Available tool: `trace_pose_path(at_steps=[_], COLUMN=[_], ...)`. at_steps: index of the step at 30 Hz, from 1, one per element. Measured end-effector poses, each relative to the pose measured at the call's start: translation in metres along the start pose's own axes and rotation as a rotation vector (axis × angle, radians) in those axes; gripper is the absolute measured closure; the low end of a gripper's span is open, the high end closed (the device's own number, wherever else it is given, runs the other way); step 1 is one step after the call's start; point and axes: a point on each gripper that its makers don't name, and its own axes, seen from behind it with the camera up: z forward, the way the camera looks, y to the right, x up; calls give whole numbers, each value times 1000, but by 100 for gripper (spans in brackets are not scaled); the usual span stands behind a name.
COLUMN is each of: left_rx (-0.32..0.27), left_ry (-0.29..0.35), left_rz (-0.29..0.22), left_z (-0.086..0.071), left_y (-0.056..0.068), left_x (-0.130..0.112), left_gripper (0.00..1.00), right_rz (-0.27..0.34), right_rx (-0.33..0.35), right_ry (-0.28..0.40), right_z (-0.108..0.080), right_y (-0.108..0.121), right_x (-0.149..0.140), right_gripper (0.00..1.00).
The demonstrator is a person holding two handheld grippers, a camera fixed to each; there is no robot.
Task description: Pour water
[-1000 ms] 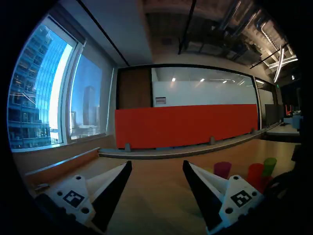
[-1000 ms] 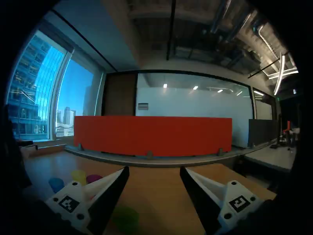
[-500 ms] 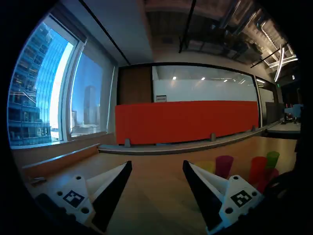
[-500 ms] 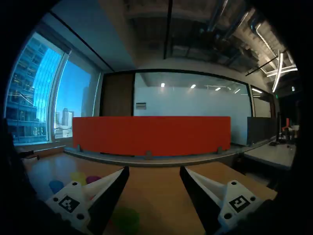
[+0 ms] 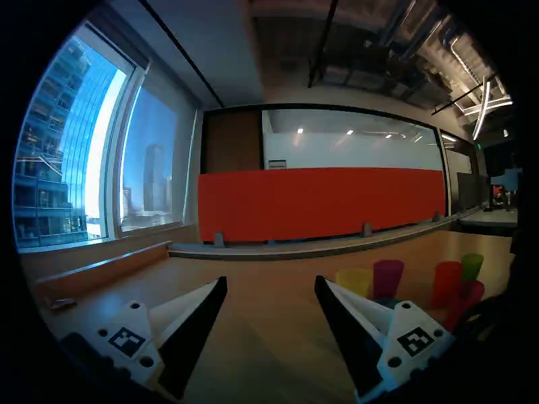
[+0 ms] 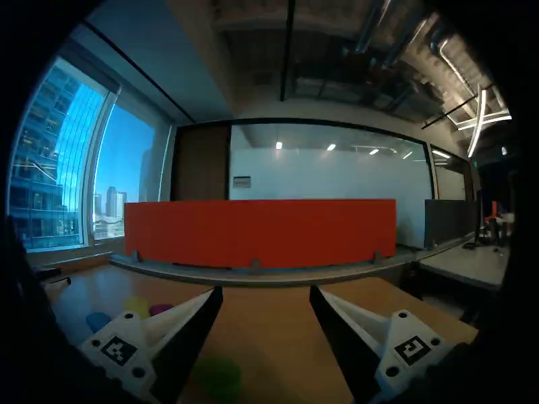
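Several coloured plastic cups stand on the wooden table. In the left gripper view a yellow cup (image 5: 353,281), a magenta cup (image 5: 388,277), a red cup (image 5: 447,283) and a green cup (image 5: 471,266) stand to the right, beyond my right finger. My left gripper (image 5: 270,293) is open and holds nothing. In the right gripper view a green cup (image 6: 217,378) sits low between the fingers, with a blue cup (image 6: 98,320), a yellow cup (image 6: 135,305) and a magenta cup (image 6: 160,309) at the left. My right gripper (image 6: 265,299) is open, nothing between its fingers.
An orange divider panel (image 5: 316,204) runs across the far edge of the wooden table (image 5: 269,323). Large windows (image 5: 74,168) fill the left wall. A second desk (image 6: 465,266) with dark objects stands at the right.
The left gripper has tilted or lowered slightly, so the cups stand higher and fuller in its view and the yellow cup has appeared. The right gripper has barely moved.
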Motion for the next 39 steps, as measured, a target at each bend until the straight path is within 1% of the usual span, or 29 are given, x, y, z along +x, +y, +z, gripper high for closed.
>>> trace_pose_path(at_steps=[3, 9, 15, 21, 30, 33, 39], left_rx=[2, -8, -3, -10, -7, -8, -7], left_ry=[-6, -12, -30, -48, -49, -50, -50], left_rz=[3, -24, -38, -37, -36, -36, -35], left_z=[0, 1, 3, 4, 4, 4, 4], left_y=[0, 1, -2, 0, 0, 0, 0], left_x=[-4, -7, -12, -16, -17, -17, -17], left_gripper=[3, 3, 3, 3, 3, 3, 3], right_rz=[1, -1, 0, -1, 2, -4, -36], right_rx=[2, 3, 6, 6, 8, 6, 5], right_ry=[-1, -2, -6, -6, -4, -4, 17], right_z=[0, 0, 2, 1, -2, -2, -3], right_y=[-1, -1, -2, -3, -1, 0, 1], right_x=[-1, -2, -2, -2, -3, -2, 1], right_gripper=[0, 0, 0, 0, 0, 0, 0])
